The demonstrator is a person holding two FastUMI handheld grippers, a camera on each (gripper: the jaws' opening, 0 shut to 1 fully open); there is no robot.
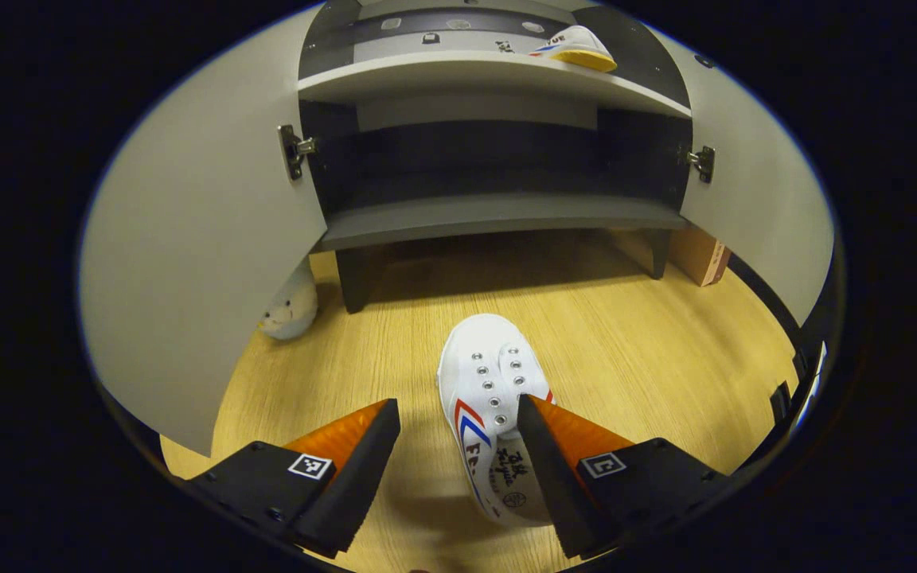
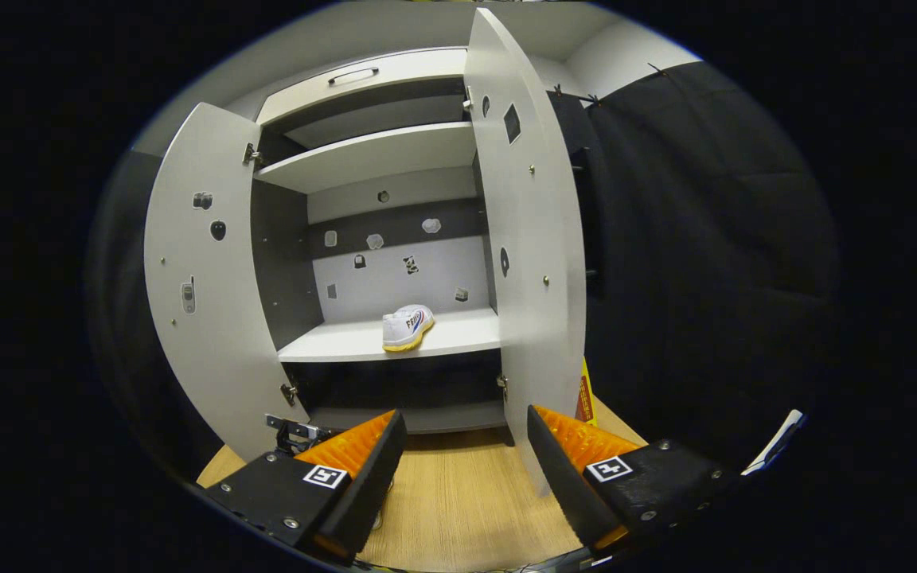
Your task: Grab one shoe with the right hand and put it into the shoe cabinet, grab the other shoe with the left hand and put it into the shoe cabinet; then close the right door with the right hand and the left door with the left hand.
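A white shoe (image 1: 490,398) with red and blue stripes lies on the wooden floor, toe toward the shoe cabinet (image 1: 498,215). My left gripper (image 1: 458,414) is open low over it, with its right finger at the shoe's heel opening and its left finger off to the side. The other white shoe (image 2: 407,326), yellow-soled, rests on the cabinet's middle shelf (image 2: 347,342); its sole also shows as the shoe (image 1: 578,49) in the left gripper view. Both doors stand open: the left door (image 2: 204,286) and the right door (image 2: 526,239). My right gripper (image 2: 462,434) is open and holds nothing, back from the cabinet.
A small white plush toy (image 1: 291,306) sits on the floor behind the left door (image 1: 196,255). A cardboard box (image 1: 701,255) stands at the cabinet's right foot. Black cloth (image 2: 705,263) hangs to the right of the cabinet. Part of the other gripper (image 2: 291,434) shows low by the left door.
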